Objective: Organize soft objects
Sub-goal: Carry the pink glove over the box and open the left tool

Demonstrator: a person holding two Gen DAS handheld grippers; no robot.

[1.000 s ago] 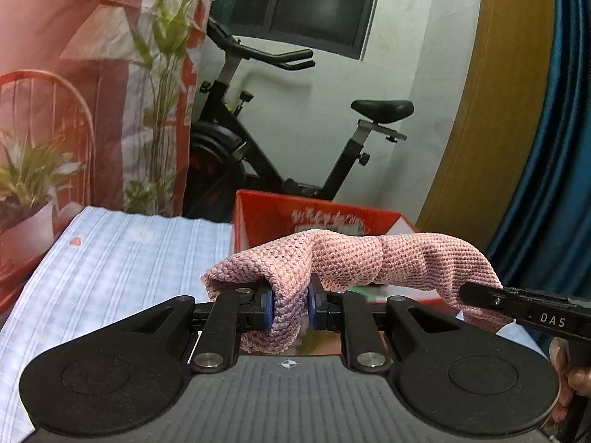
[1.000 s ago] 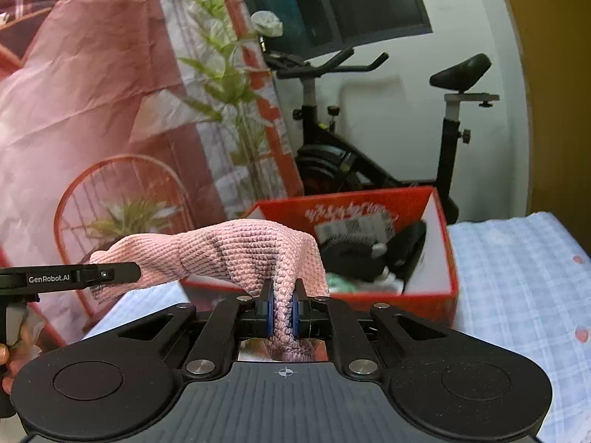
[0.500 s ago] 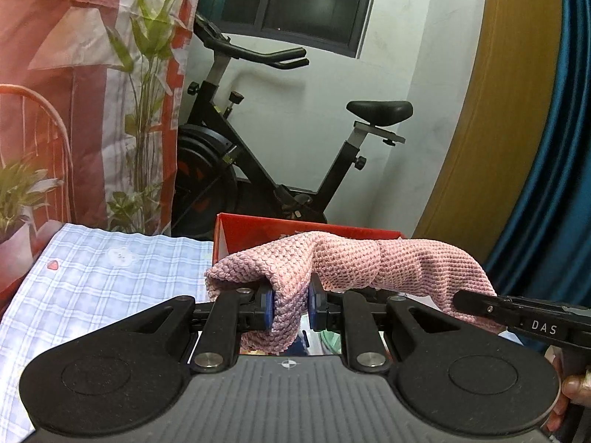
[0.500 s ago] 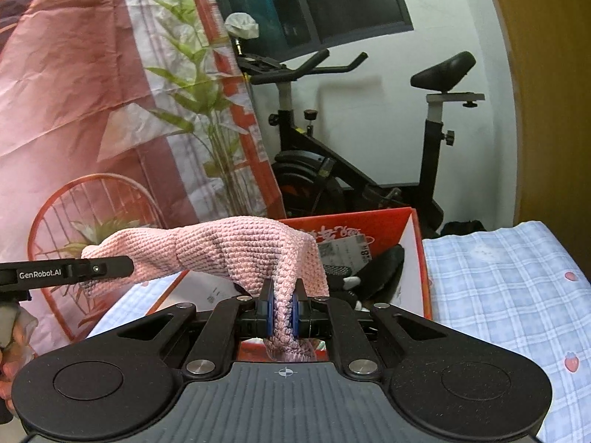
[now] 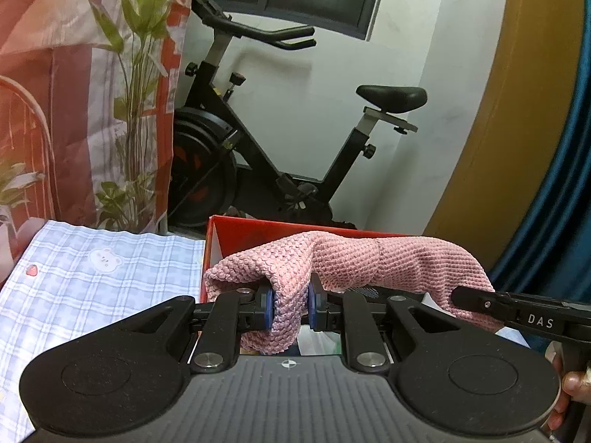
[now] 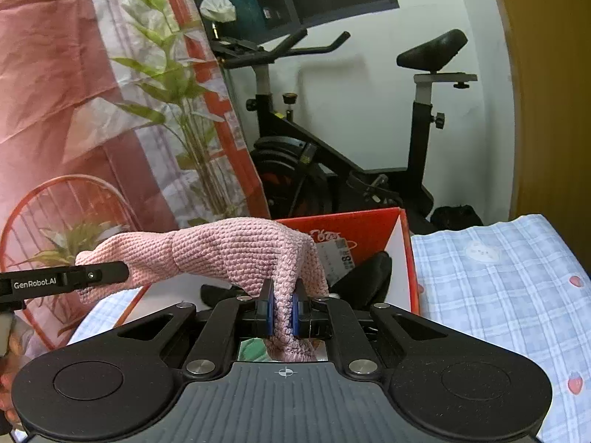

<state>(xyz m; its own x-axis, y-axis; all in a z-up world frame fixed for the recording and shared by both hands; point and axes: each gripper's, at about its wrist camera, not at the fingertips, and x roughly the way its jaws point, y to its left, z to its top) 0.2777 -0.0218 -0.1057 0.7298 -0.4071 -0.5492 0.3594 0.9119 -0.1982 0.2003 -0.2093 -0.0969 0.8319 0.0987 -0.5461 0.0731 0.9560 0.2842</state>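
Observation:
A pink knitted cloth [image 5: 369, 262] hangs stretched between my two grippers, over a red box [image 5: 251, 232]. My left gripper [image 5: 290, 304] is shut on the cloth's left end, which bunches between the blue pads. In the right wrist view the same pink cloth [image 6: 221, 251] runs leftward, and my right gripper [image 6: 283, 312] is shut on its right end. The red box [image 6: 369, 221] lies just beyond, with dark items and a white label inside. Each view shows the other gripper's black finger at its edge. The cloth hides most of the box's inside in the left wrist view.
The box sits on a blue checked sheet [image 5: 103, 277] that also spreads to the right [image 6: 498, 288]. A black exercise bike [image 5: 280, 155] stands behind against a white wall. A red and white plant-print curtain [image 5: 74, 92] hangs at the left. A person's fingers [image 5: 576, 384] show at the right edge.
Both grippers have carried the stretched cloth forward over the red box, whose far wall now sits just behind the cloth. Both grips are unchanged.

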